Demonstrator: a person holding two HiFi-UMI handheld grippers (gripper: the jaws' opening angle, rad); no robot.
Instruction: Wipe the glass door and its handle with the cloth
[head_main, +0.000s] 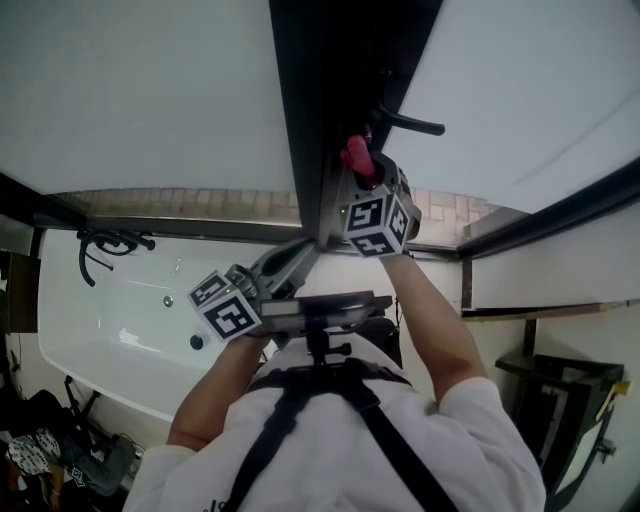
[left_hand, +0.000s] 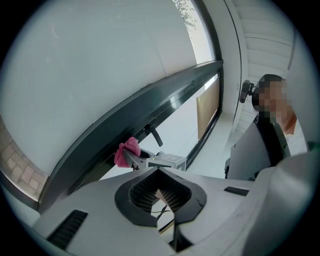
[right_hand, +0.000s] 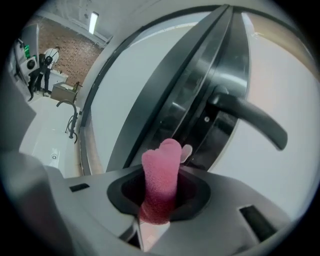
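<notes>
The glass door has a dark frame (head_main: 305, 120) (right_hand: 190, 100) and a black lever handle (head_main: 412, 123) (right_hand: 250, 117) (left_hand: 154, 135). My right gripper (head_main: 358, 172) (right_hand: 172, 170) is shut on a pink cloth (head_main: 356, 153) (right_hand: 161, 180) (left_hand: 127, 151). The cloth tip sits at the frame's edge, just below the handle, but contact with the frame is not clear. My left gripper (head_main: 310, 248) (left_hand: 160, 170) is lower and to the left, pointing at the frame's lower part. Its jaws are together with nothing between them.
Frosted glass panes (head_main: 150, 90) lie on both sides of the frame. A white bathtub (head_main: 110, 330) with a black tap (head_main: 110, 245) is below left. A black stand (head_main: 560, 400) is at the lower right, and clutter (head_main: 60, 450) sits at the lower left.
</notes>
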